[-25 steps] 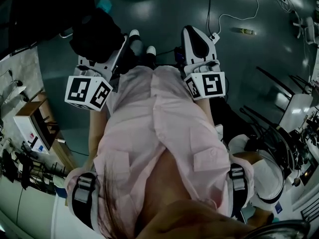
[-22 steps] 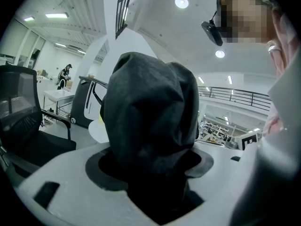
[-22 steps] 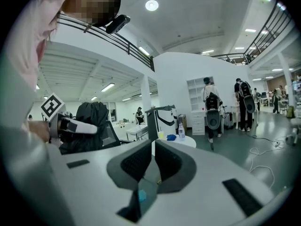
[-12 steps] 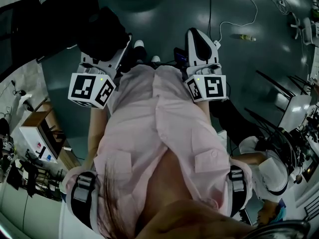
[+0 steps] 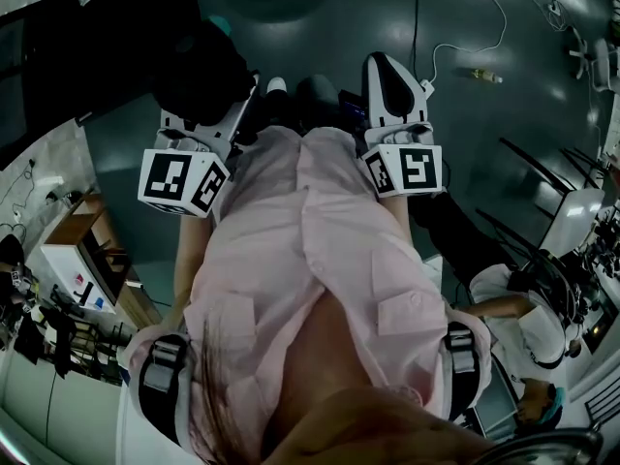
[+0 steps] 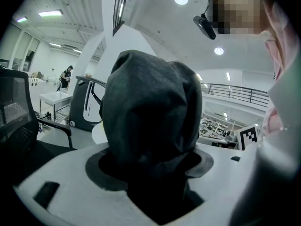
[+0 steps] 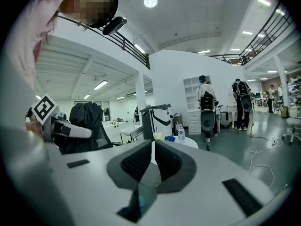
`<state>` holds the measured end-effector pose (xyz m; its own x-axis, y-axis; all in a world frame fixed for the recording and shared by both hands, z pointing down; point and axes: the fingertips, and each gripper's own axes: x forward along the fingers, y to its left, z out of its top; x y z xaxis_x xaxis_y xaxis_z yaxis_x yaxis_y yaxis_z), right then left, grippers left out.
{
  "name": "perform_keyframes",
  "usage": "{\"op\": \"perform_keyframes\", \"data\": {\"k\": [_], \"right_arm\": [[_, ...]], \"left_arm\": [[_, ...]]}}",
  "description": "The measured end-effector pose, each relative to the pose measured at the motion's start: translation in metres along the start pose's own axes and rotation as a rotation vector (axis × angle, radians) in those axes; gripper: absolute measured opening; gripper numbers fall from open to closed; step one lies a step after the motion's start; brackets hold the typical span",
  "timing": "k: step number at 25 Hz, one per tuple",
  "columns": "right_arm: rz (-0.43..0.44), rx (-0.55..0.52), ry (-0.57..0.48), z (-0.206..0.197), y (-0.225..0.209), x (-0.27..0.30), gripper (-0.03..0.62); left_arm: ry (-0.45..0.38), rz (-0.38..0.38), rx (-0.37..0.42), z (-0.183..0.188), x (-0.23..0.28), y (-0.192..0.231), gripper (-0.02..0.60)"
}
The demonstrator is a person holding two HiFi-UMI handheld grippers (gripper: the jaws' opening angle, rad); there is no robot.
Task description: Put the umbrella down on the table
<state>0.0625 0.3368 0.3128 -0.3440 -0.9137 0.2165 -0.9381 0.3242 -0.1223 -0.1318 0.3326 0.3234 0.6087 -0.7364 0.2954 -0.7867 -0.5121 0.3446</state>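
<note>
A folded black umbrella (image 5: 199, 66) sits in my left gripper (image 5: 232, 105), which is shut on it ahead of the pink shirt. In the left gripper view its dark fabric (image 6: 150, 112) fills the space between the white jaws and hides the pads. My right gripper (image 5: 380, 71) is held level beside it, shut with nothing between its pads (image 7: 136, 161). The right gripper view also catches the umbrella (image 7: 87, 126) off to the left. A small round white table (image 7: 190, 142) stands ahead, with a bottle (image 7: 181, 133) on it.
A black office chair (image 6: 19, 121) is at the left, a white-and-black machine (image 7: 157, 119) near the table. Two people (image 7: 207, 109) stand farther right. Cables (image 5: 455, 27) lie on the dark floor. A seated person (image 5: 523, 308) and shelving (image 5: 82, 260) flank me.
The floor has slid under me as I walk; both grippers travel with me, side by side. The umbrella stays in the left gripper.
</note>
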Motion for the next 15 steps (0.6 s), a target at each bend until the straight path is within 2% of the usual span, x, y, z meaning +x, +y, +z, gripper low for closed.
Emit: {"op": "perform_keyframes", "data": {"k": [6,10,15], "right_arm": [[0.020,0.015,0.026,0.001,-0.017,0.017,0.040],[0.079,0.013,0.056,0.006,-0.025,0.044,0.040],[0.164,-0.005,0.060,0.016,-0.041,0.081,0.040]], "left_arm": [[0.025,0.041,-0.022,-0.001,0.014,0.003,0.325],[0.036,0.097,-0.059,-0.001,0.024,0.011,0.325],[-0.003,0.198,-0.101,0.007,0.041,0.025,0.325]]}}
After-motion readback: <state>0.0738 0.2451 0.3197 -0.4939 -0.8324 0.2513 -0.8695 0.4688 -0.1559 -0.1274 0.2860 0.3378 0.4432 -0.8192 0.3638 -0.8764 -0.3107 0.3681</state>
